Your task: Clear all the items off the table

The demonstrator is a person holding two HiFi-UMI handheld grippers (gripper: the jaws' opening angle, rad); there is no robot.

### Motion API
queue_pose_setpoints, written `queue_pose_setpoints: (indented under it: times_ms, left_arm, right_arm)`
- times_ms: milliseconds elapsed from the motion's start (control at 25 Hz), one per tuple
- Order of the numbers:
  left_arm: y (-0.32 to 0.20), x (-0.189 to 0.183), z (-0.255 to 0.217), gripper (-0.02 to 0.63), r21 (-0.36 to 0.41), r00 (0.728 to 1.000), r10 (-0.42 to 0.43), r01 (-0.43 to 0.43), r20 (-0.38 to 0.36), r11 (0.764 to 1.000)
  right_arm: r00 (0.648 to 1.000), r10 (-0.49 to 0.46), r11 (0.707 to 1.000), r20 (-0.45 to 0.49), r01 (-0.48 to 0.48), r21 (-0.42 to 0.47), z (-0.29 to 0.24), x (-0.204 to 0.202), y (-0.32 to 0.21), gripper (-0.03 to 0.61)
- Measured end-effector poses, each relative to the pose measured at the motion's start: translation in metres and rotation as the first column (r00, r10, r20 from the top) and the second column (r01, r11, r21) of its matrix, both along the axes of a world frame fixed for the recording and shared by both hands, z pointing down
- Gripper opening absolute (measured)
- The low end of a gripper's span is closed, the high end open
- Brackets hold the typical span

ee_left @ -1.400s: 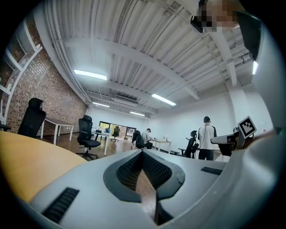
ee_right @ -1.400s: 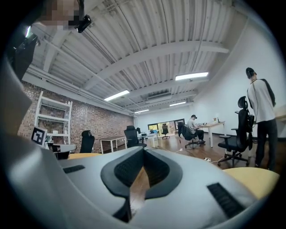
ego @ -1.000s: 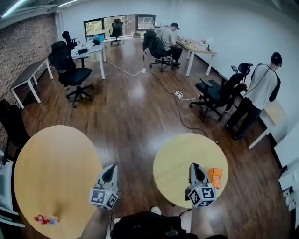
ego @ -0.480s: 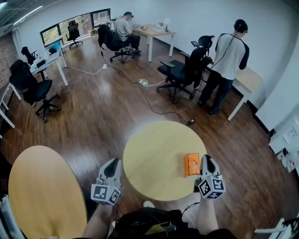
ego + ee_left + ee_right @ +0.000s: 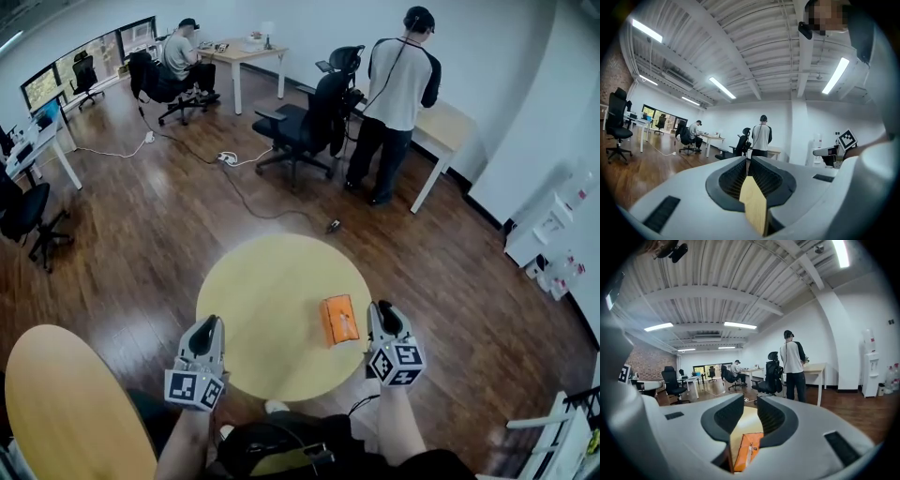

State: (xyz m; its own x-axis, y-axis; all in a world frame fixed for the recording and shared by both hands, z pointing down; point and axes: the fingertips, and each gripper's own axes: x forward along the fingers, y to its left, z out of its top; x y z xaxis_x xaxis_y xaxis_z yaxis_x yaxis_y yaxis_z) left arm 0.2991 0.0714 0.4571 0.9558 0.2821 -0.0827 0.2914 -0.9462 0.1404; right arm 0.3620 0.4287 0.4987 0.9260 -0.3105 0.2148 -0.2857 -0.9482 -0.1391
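An orange packet [image 5: 339,320] lies flat on the right part of a small round yellow table [image 5: 262,300]. My right gripper [image 5: 382,314] hovers just right of the packet, above the table's near right edge. In the right gripper view its jaws [image 5: 750,401] stand a little apart and are opening, nothing pressed between them; the orange packet [image 5: 747,451] shows below through the gap. My left gripper [image 5: 206,330] hangs at the table's near left edge. Its jaws [image 5: 747,161] are parted by only a thin slit, with bare table top [image 5: 754,206] seen through it.
A larger round table [image 5: 66,403] sits at the lower left. Beyond the small table a person [image 5: 398,84] stands at a desk [image 5: 450,127] beside a black office chair [image 5: 309,122]. A power strip [image 5: 228,157] and cable lie on the wood floor.
The view has swung right, so the small table with the orange packet is now centred in front of me. The right gripper sits closer beside the packet. The larger table slid off left.
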Motion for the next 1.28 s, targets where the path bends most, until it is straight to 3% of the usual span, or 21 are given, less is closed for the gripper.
queue_pose_setpoints:
  times_ms: [80, 200, 320, 480, 720, 800, 960, 1120, 1280]
  left_arm:
    - [0.006, 0.003, 0.006, 0.038, 0.003, 1.000, 0.018, -0.018, 0.015, 1.000]
    - [0.010, 0.007, 0.015, 0.038, -0.013, 0.999, 0.031, -0.031, 0.038, 0.999]
    - [0.019, 0.011, 0.023, 0.038, -0.008, 0.997, 0.054, -0.054, 0.056, 0.999]
    - [0.028, 0.013, 0.041, 0.038, 0.006, 0.991, 0.065, -0.067, 0.113, 0.998]
    - [0.036, 0.013, 0.073, 0.038, 0.033, 0.984, 0.052, -0.059, 0.172, 0.998]
    - [0.035, 0.010, 0.085, 0.038, 0.034, 0.978, 0.041, -0.049, 0.202, 0.998]
    - [0.032, 0.003, 0.098, 0.038, 0.026, 0.968, 0.006, -0.013, 0.253, 1.000]
    - [0.027, 0.001, 0.107, 0.038, 0.027, 0.961, -0.008, 0.000, 0.277, 1.000]
    - [0.019, -0.006, 0.121, 0.038, 0.033, 0.952, -0.011, 0.001, 0.306, 0.999]
  right_arm:
    - [0.998, -0.007, 1.000, 0.055, 0.007, -0.012, 0.016, -0.003, 0.001, 0.195]
    - [0.988, -0.037, 0.998, 0.152, 0.045, -0.053, 0.044, -0.008, -0.006, 0.290]
    - [0.970, -0.042, 0.994, 0.240, 0.065, -0.089, 0.070, -0.005, -0.010, 0.321]
    - [0.931, -0.041, 0.989, 0.363, 0.088, -0.115, 0.108, -0.001, -0.014, 0.414]
    - [0.870, -0.051, 0.977, 0.490, 0.144, -0.155, 0.168, 0.009, -0.021, 0.414]
    - [0.849, -0.032, 0.975, 0.528, 0.142, -0.169, 0.184, 0.015, -0.022, 0.503]
    - [0.818, 0.006, 0.974, 0.575, 0.125, -0.187, 0.203, 0.021, -0.021, 0.503]
    - [0.786, -0.015, 0.969, 0.618, 0.164, -0.185, 0.222, 0.020, -0.031, 0.503]
    - [0.753, 0.032, 0.927, 0.657, 0.223, -0.301, 0.247, 0.010, -0.036, 0.502]
